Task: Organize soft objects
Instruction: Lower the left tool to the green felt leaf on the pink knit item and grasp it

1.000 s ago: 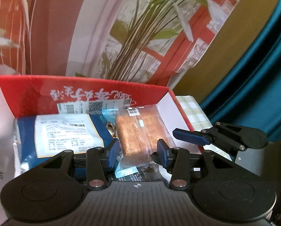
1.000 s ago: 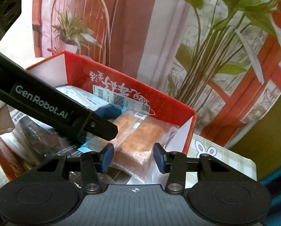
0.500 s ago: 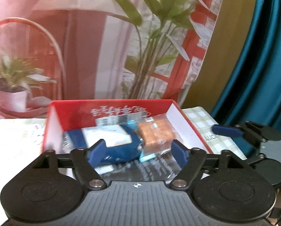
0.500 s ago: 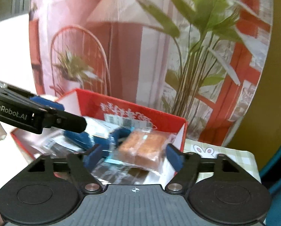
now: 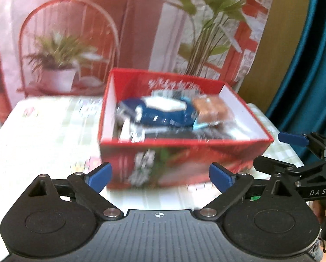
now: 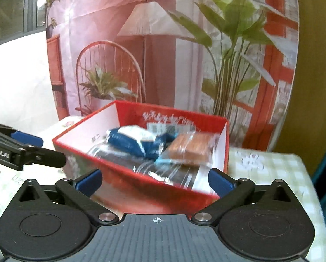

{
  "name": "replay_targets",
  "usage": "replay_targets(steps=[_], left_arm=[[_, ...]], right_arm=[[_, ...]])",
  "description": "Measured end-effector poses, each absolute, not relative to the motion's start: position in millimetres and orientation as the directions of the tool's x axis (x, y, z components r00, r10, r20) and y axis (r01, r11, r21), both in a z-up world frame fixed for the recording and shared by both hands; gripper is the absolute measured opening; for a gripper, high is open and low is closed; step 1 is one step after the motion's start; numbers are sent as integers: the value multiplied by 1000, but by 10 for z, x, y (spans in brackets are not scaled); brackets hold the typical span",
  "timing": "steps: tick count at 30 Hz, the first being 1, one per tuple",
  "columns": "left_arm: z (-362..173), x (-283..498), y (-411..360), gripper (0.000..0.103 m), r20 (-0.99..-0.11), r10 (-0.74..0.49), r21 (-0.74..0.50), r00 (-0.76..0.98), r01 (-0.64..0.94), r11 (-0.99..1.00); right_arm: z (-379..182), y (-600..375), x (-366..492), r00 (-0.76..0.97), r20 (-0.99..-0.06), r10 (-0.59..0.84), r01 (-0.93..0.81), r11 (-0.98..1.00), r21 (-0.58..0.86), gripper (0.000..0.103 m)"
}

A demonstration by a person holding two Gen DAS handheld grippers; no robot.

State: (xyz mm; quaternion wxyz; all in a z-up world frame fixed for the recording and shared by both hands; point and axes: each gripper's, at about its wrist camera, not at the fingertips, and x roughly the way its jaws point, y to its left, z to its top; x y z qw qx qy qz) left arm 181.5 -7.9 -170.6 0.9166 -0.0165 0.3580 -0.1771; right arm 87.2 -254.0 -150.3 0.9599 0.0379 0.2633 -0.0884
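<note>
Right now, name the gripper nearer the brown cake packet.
Right gripper: opening fingers flank the red box corner by the brown cake packet. Left gripper, also opening, sits farther back.

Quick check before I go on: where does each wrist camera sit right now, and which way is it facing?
Left wrist: on the left gripper, looking down its wide-apart, still-opening fingers at the red box from the near side; the right gripper and a fingertip show at the right edge.
Right wrist: on the right gripper, also opening with nothing between its fingers, facing the box's corner; the left gripper enters from the left.
Shared: the red box, its blue packet and brown wrapped cake, and the printed plant backdrop.
</note>
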Motion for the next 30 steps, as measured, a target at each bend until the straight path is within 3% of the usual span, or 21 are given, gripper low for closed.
replay_targets(steps=[10, 12, 30], left_arm=[[-2075, 1518, 149, 97, -705, -309, -224, 639, 214, 951], [-2109, 1489, 157, 97, -705, -319, -244, 633, 206, 948], [-2213, 1292, -79, 96, -706, -352, -244, 615, 256, 936]], right_arm=[[-1910, -2380, 616, 798, -596, -93, 170, 983, 74, 102], [-1988, -2384, 585, 783, -616, -89, 182, 979, 90, 97], [-2251, -2356, 237, 711, -696, -96, 219, 972, 89, 95]])
